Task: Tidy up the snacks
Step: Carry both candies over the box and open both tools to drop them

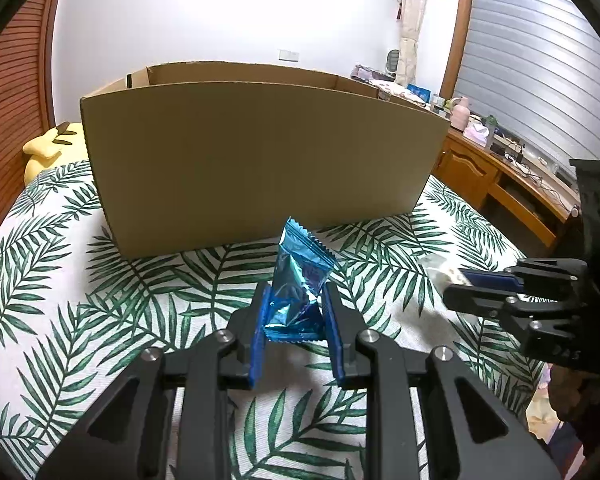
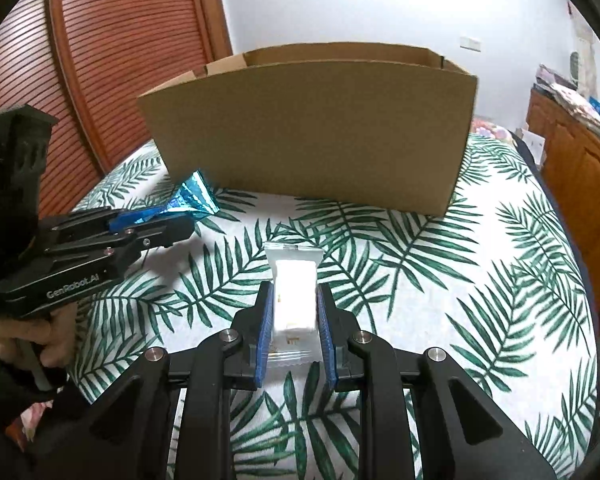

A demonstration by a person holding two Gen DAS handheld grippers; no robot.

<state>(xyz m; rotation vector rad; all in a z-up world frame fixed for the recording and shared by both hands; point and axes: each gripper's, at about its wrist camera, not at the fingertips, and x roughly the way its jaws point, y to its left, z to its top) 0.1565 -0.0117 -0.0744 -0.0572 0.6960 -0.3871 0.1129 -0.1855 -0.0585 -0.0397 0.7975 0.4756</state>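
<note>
My left gripper (image 1: pixel 296 320) pinches the blue snack (image 1: pixel 300 280) by its lower half; the pack stands up out of the fingers w/ its long axis pointing at the box (image 1: pixel 260 152). Box is straight ahead and higher than the pack, open top, so the pack has to go up over the near wall, not fwd. My right gripper (image 2: pixel 294 316) is clamped on the white snack (image 2: pixel 294 292), long axis also toward the box, front wall ahead. Both hover over the leaf-print sheet (image 2: pixel 440 280), short of the box. I'd say the left is nearer to the wall; 2 packs, neither in yet.
</note>
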